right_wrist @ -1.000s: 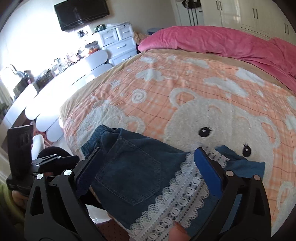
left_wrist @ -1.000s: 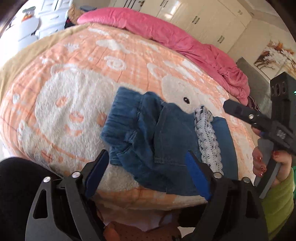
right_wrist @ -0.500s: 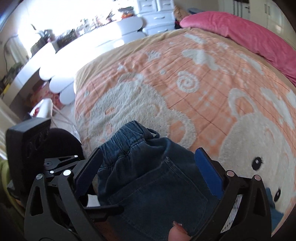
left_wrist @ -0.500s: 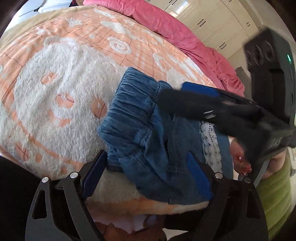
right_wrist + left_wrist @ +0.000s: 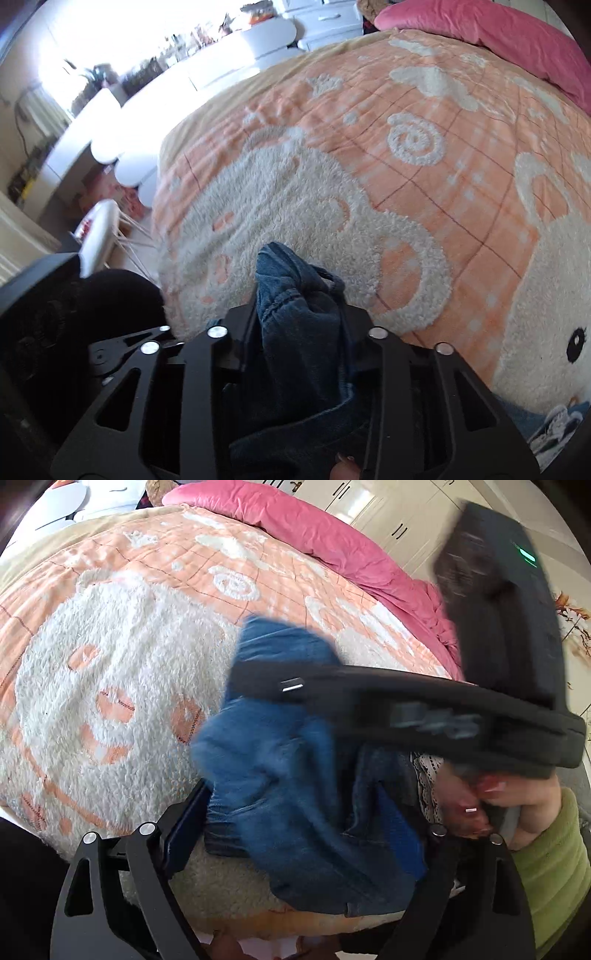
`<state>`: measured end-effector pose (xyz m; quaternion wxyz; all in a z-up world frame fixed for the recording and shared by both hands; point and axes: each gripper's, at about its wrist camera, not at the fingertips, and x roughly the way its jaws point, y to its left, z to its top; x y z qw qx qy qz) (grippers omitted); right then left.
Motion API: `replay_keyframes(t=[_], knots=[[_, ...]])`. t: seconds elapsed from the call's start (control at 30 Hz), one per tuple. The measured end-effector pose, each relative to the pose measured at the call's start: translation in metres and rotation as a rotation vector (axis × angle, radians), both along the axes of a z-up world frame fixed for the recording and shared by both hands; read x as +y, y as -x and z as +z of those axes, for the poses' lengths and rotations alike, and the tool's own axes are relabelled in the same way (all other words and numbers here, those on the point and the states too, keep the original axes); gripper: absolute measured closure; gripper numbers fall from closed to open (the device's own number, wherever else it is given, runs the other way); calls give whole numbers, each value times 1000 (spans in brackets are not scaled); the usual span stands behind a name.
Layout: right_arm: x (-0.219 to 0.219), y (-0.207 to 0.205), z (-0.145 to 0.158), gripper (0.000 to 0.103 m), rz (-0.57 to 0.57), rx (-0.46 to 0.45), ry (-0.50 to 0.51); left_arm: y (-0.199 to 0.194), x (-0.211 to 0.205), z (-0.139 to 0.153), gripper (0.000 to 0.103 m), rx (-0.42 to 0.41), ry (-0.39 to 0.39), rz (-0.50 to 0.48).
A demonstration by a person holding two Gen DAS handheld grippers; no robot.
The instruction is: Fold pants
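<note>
Right gripper (image 5: pixel 299 332) pinching bunched pants (image 5: pixel 295 332) at the bed (image 5: pixel 110 664) edge, left gripper (image 5: pixel 295 830) spread around them.

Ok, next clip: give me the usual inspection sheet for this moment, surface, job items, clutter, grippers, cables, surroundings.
Surface: bed with an orange and white bear blanket.
Job's things: denim pants bunched near the bed's front edge; lace trim partly visible.
Clutter: pink duvet heaped along the far side.
Grippers: right gripper shut on the pants' waistband; left gripper open, fingers either side of the denim.
Cables: a dark cord by the wall, blurred.
Surroundings: white cupboards, white drawers, white chair.
</note>
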<state>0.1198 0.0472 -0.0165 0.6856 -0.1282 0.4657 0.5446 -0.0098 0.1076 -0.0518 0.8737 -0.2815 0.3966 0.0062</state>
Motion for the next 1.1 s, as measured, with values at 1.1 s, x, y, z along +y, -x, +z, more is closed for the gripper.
replay_keyframes(t=[1.1], knots=[[-258,-48,64,43,-466,16,-325,-47,-179,43,19,-215,117,-538]])
